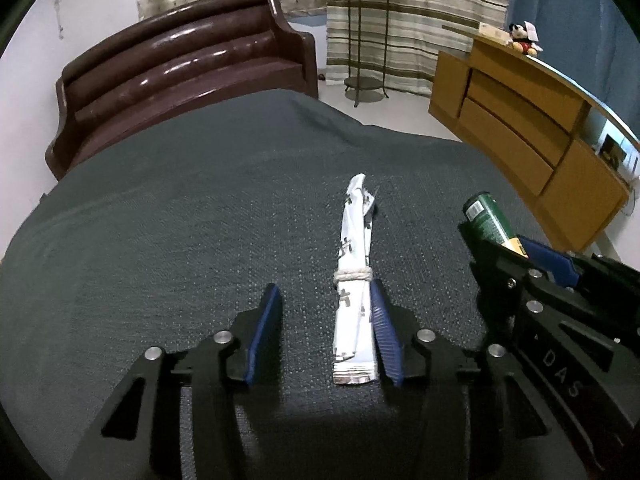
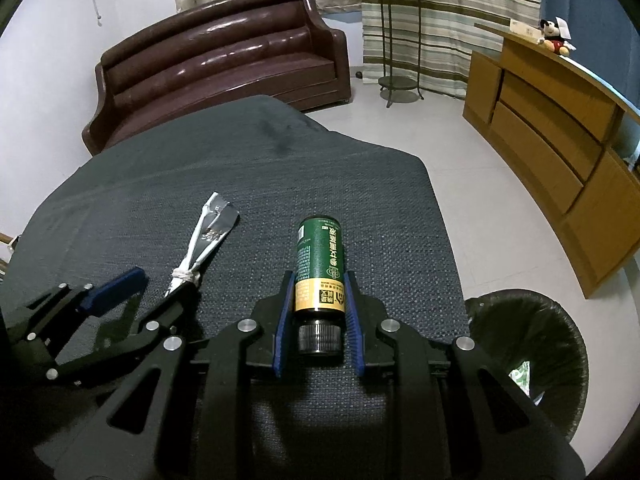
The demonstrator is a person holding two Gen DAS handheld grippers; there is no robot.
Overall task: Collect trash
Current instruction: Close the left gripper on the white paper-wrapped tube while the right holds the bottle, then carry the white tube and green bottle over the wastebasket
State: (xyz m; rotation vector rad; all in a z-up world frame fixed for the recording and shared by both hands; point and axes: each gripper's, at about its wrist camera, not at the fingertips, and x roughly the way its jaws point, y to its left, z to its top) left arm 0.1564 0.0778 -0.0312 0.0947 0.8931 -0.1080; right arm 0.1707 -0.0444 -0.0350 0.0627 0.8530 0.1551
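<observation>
A white folded wrapper [image 1: 354, 280] tied with a band lies on the dark grey cloth [image 1: 180, 220]. My left gripper [image 1: 326, 300] is open around it, the wrapper against the right finger [image 1: 382, 332]. The wrapper also shows in the right wrist view [image 2: 204, 236], with the left gripper [image 2: 156, 284] beside it. A green bottle [image 2: 320, 264] with a yellow label and black cap lies between my right gripper's fingers [image 2: 319, 284], which press its sides. In the left wrist view the bottle [image 1: 486, 216] sits in the right gripper [image 1: 496, 240].
A black-lined bin [image 2: 528, 352] stands on the floor right of the table. A brown sofa [image 2: 224, 56] is behind the table, a wooden cabinet [image 2: 560, 128] at right, a metal plant stand [image 2: 398, 40] by the curtain.
</observation>
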